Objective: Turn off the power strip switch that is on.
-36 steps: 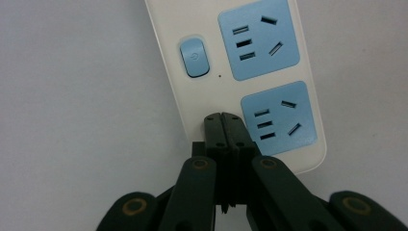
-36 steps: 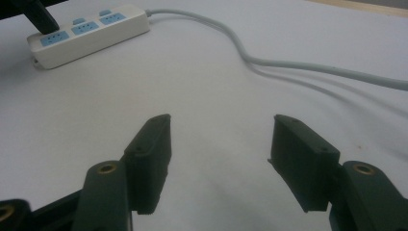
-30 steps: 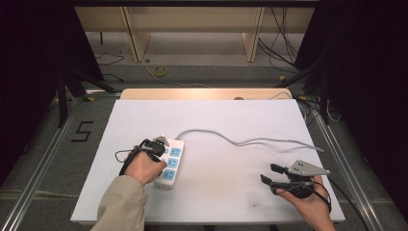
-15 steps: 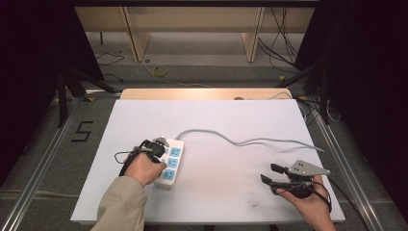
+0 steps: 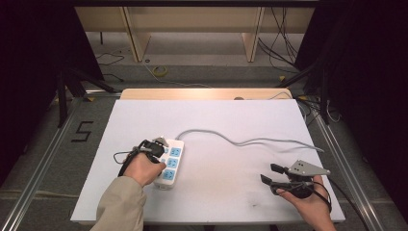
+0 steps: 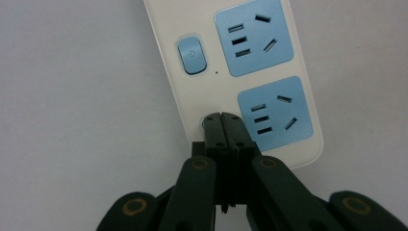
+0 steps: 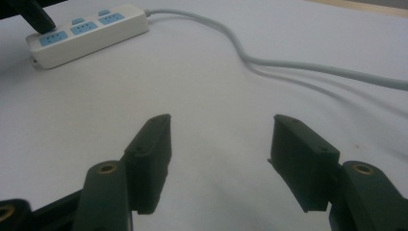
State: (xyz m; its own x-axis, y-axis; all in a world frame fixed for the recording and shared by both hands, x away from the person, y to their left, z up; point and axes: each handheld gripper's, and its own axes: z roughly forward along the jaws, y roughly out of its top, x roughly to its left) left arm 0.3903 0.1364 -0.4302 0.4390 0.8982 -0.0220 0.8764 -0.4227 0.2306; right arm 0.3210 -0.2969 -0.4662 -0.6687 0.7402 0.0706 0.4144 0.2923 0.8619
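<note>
A white power strip with blue sockets lies left of the table's middle, and its grey cable runs off to the right. My left gripper is shut, its tips pressed down on the strip's left edge. In the left gripper view the closed tips cover a switch spot on the power strip, just below a blue power button and beside a socket. My right gripper rests near the front right, open and holding nothing.
The white table top has a wooden strip along its far edge. From the right gripper view, the power strip lies far off at the upper left and the cable crosses ahead. Metal rails and loose cables lie on the floor around.
</note>
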